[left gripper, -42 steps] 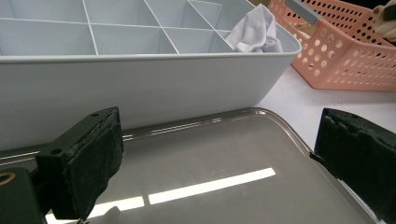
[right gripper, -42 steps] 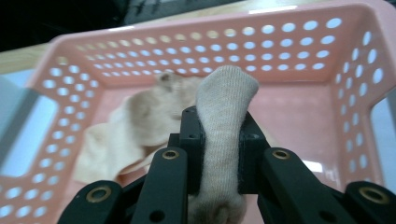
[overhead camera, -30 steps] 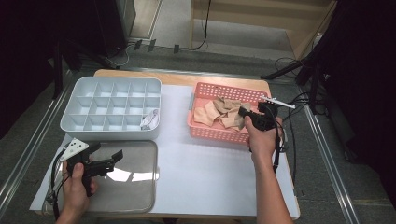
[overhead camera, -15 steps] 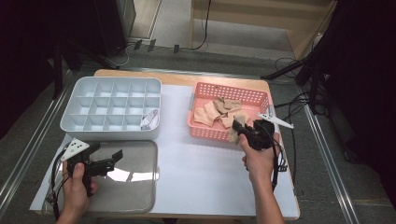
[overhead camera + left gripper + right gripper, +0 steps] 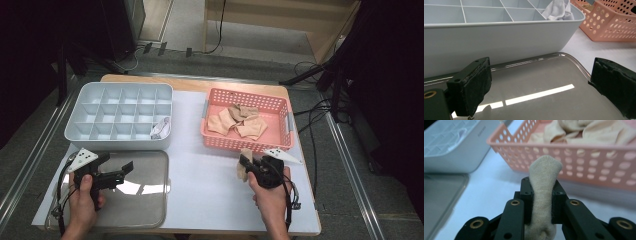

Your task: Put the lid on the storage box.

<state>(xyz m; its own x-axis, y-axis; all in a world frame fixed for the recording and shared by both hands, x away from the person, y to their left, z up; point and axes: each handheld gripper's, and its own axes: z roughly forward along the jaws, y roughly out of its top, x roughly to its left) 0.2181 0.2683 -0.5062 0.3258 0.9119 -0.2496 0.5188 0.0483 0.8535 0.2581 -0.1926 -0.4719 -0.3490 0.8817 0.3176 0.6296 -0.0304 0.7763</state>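
Left gripper [image 5: 116, 176]: held low at the near left, jaws wide apart, nothing between. Right gripper [image 5: 243, 165]: near right, pointing left, jaws clamped on a sock [image 5: 543, 192].

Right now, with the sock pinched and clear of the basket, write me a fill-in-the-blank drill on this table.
1. The right gripper is shut on a beige ____.
2. More beige socks lie in the ____ basket.
3. The white cloth sits in a compartment of the grey ____.
4. The left gripper hangs with jaws ____ over the clear lid.

Missing words: sock; pink; tray; open
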